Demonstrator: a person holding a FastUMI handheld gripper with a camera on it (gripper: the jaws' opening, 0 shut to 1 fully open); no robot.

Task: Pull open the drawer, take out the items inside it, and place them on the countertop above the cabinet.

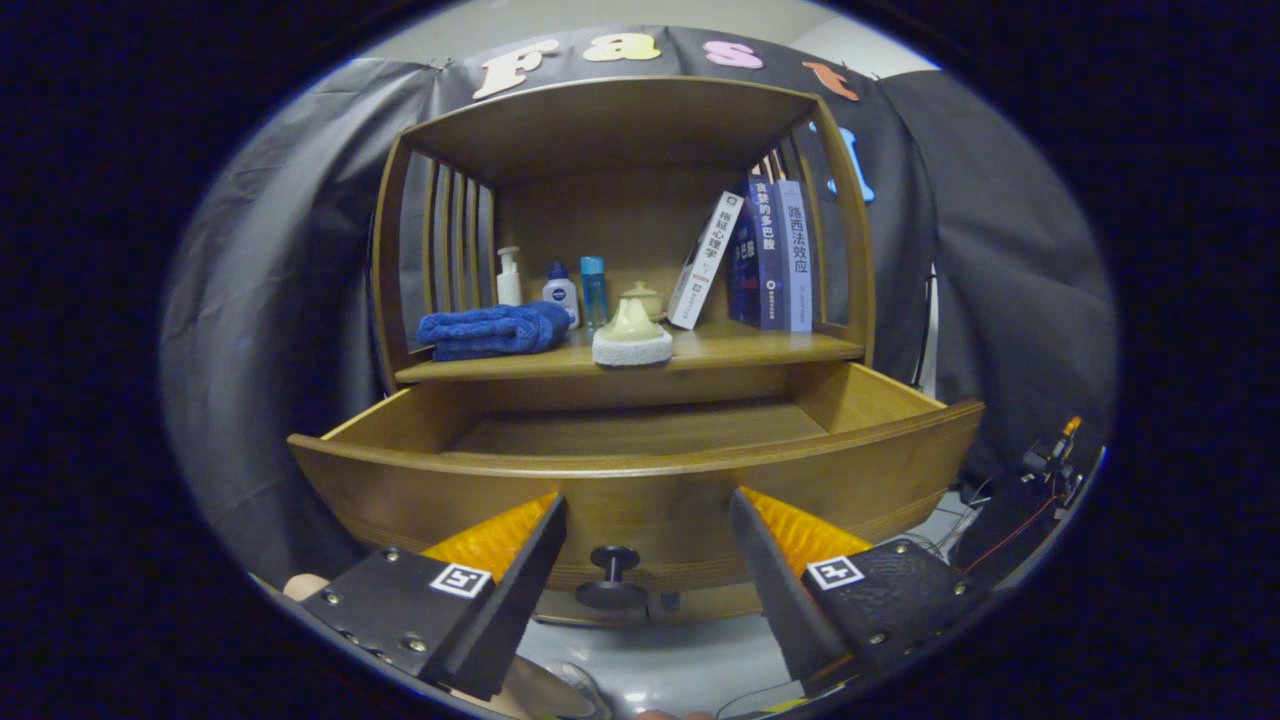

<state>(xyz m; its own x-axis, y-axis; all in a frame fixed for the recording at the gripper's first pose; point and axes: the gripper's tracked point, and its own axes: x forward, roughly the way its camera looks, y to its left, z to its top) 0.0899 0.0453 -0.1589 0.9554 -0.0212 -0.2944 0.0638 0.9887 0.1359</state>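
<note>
The wooden cabinet's drawer point(640, 490) stands pulled out toward me, and the part of its floor that I see is bare. Its dark round knob point(613, 560) sits low on the drawer front, between my two fingers. My gripper point(648, 505) is open, with nothing held, fingertips in front of the drawer face. On the countertop point(760, 348) above the drawer lie a folded blue towel point(492, 330) and a pale sponge-like pad with a cream top point(632, 338).
Further back on the countertop stand a white pump bottle point(509, 277), a small white bottle point(560, 290), a blue bottle point(594, 290) and a cream jar point(643, 298). Books point(770, 255) lean at the right. Cables and gear point(1045, 470) lie right of the cabinet.
</note>
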